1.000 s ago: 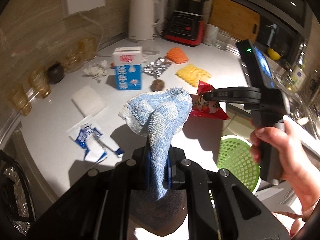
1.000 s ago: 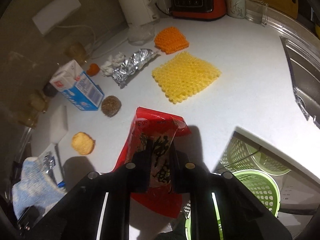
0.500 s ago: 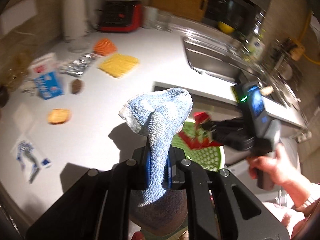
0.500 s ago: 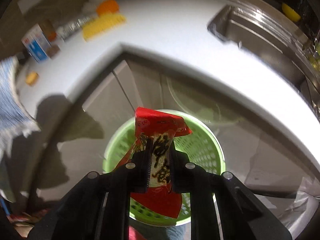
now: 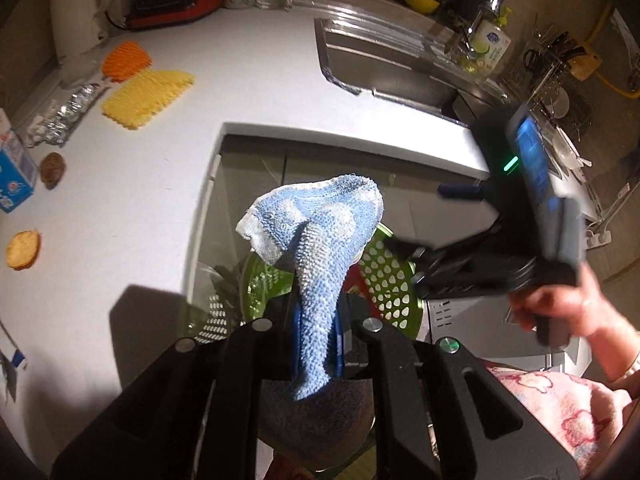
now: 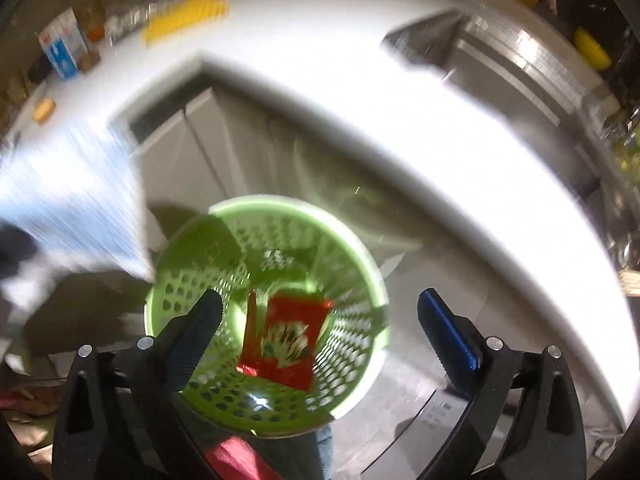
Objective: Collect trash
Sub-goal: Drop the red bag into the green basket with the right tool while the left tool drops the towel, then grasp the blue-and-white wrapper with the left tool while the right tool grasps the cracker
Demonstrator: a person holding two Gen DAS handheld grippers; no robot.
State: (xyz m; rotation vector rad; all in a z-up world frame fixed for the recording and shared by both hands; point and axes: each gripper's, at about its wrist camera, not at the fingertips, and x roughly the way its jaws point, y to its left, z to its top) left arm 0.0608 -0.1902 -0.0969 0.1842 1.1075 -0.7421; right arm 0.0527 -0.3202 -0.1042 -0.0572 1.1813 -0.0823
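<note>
My left gripper [image 5: 316,312] is shut on a blue and white terry cloth [image 5: 316,232], which sticks up between its fingers over the green perforated basket [image 5: 384,280]. The basket stands on the floor in front of the counter's inner corner. My right gripper [image 6: 320,300] hangs above the basket [image 6: 280,204], and its jaws are opening wide with nothing between the pads. A red snack wrapper [image 6: 288,336] lies loose inside the basket below them. In the left wrist view the right gripper [image 5: 424,218] is at the right, with a person's hand on it. The cloth [image 6: 68,200] is a blur at the right wrist view's left.
On the white counter [image 5: 160,208] lie a yellow mat [image 5: 144,96], an orange mat [image 5: 126,60], crumpled foil [image 5: 60,116], a blue milk carton [image 5: 12,176], a brown ball [image 5: 52,168] and a round biscuit [image 5: 22,248]. A steel sink [image 5: 384,64] is at the back right.
Both hands swung from over the counter to above the green basket. The right jaws opened and the red wrapper dropped into the basket. The left gripper kept the cloth.
</note>
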